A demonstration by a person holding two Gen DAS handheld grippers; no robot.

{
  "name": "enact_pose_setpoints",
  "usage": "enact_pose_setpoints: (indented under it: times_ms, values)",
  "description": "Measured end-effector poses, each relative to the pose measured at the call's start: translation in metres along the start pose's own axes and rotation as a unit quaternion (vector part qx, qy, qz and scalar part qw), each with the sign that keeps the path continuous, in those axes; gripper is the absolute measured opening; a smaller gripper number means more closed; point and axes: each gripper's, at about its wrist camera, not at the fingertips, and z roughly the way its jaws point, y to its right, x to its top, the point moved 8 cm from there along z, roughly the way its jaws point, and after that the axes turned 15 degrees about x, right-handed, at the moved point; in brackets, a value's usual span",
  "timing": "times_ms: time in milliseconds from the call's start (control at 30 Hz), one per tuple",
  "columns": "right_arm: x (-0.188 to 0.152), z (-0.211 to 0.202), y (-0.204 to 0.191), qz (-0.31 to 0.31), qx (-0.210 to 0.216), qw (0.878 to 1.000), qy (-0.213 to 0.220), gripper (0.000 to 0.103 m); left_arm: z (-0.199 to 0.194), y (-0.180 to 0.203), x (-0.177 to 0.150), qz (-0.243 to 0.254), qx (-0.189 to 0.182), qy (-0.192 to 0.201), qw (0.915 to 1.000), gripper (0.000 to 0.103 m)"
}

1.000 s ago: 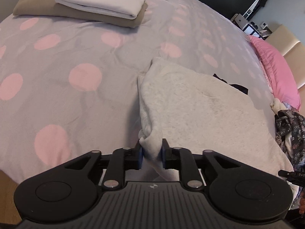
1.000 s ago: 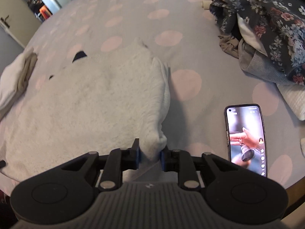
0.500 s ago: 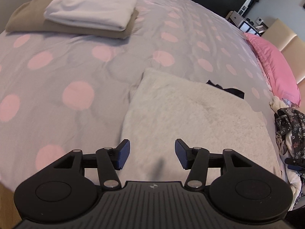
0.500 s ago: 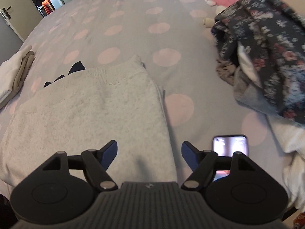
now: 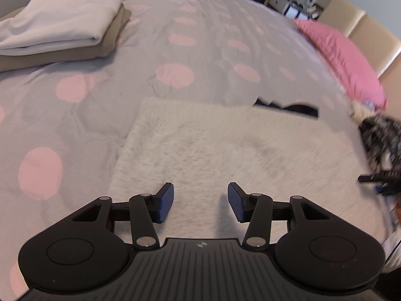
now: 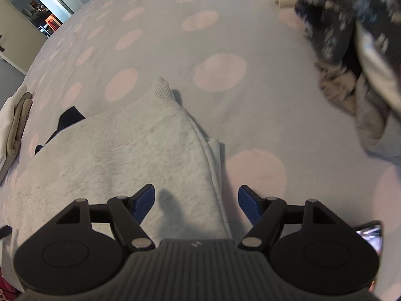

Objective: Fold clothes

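Observation:
A fluffy pale grey garment lies folded flat on the polka-dot bed cover. My left gripper hovers over its near left part. The jaws stand apart and are closing slightly, with nothing between the blue pads. In the right wrist view the same garment ends in a ribbed corner, its right edge running down between the fingers. My right gripper hangs above that edge, jaws wide and closing a little, not pressing the cloth.
A folded white and beige stack sits at the far left. A dark item peeks from behind the garment. A floral clothes pile lies at the right, a pink pillow beyond. A phone rests near the bed edge.
Both grippers were shut on the garment's near corners; they let go, opened wide and moved forward and down over the now flat-lying garment.

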Motion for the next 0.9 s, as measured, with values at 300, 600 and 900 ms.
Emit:
enact_pose_setpoints:
  times_ms: [300,600,900]
  values:
    - [-0.012,0.016,-0.001,-0.012,0.006,1.000,0.000,0.050,0.016,-0.005,-0.011,0.004,0.033,-0.013,0.9994,0.044]
    - [-0.012,0.006,-0.014,-0.008,0.045,0.999,0.004,0.015,0.012,-0.010,-0.011,-0.006,0.039,-0.012,0.9991,0.044]
    - [0.002,-0.049,-0.090,-0.033,0.088,0.996,-0.005,0.014,-0.001,-0.019,-0.008,-0.010,0.045,0.003,0.9989,0.044]
